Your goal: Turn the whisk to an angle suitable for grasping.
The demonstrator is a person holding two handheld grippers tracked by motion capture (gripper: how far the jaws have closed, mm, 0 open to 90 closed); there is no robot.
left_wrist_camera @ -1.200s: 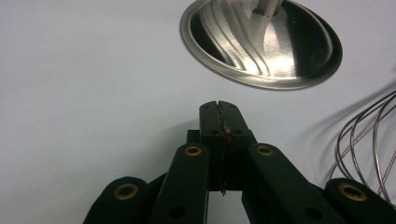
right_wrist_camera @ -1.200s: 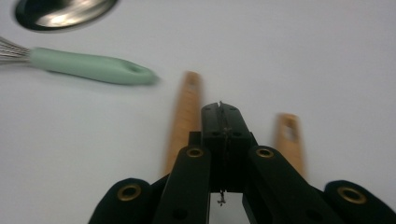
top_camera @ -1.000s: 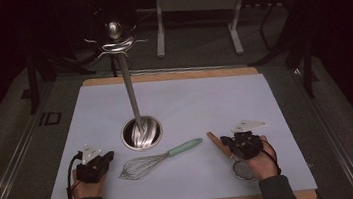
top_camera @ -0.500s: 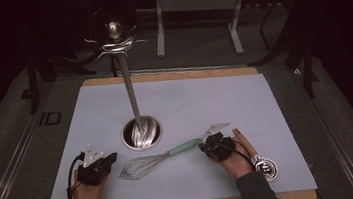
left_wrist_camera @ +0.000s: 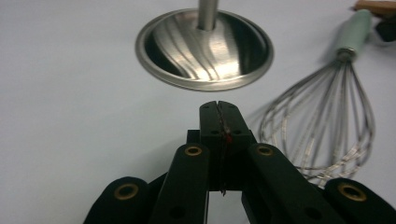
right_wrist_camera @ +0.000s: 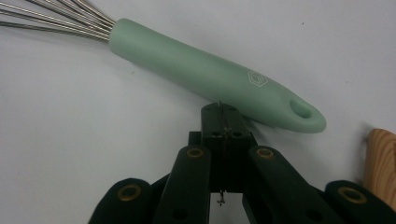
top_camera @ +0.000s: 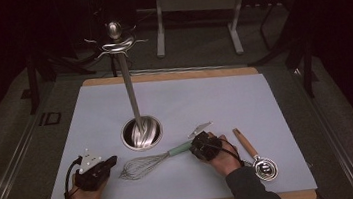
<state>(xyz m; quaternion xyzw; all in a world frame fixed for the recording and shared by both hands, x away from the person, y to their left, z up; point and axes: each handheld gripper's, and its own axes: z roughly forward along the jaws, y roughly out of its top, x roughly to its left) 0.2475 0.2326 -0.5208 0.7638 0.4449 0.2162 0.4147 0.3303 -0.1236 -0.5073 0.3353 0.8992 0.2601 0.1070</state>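
Whisk (top_camera: 149, 162) lying on mat (top_camera: 215, 100) just below stand base (top_camera: 141, 132). Right gripper (right_wrist_camera: 219, 108) pressing closed, empty, at green handle (right_wrist_camera: 205, 74). Left gripper (left_wrist_camera: 218, 106) resting closed, empty, beside wires.

On the mat (top_camera: 265, 99), the stand's round base (top_camera: 141, 132) sits near the middle. Nearer lies the whisk (top_camera: 146, 164), handle pointing right. A wooden-handled strainer (top_camera: 254, 154) lies farther right.

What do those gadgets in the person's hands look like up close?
Each claw, left and right, is matte black: two flat jaws on hinged black links with brass-ringed holes. A grey three-cornered plate sits on top, a black cable trails off, and the person wears dark sleeves.
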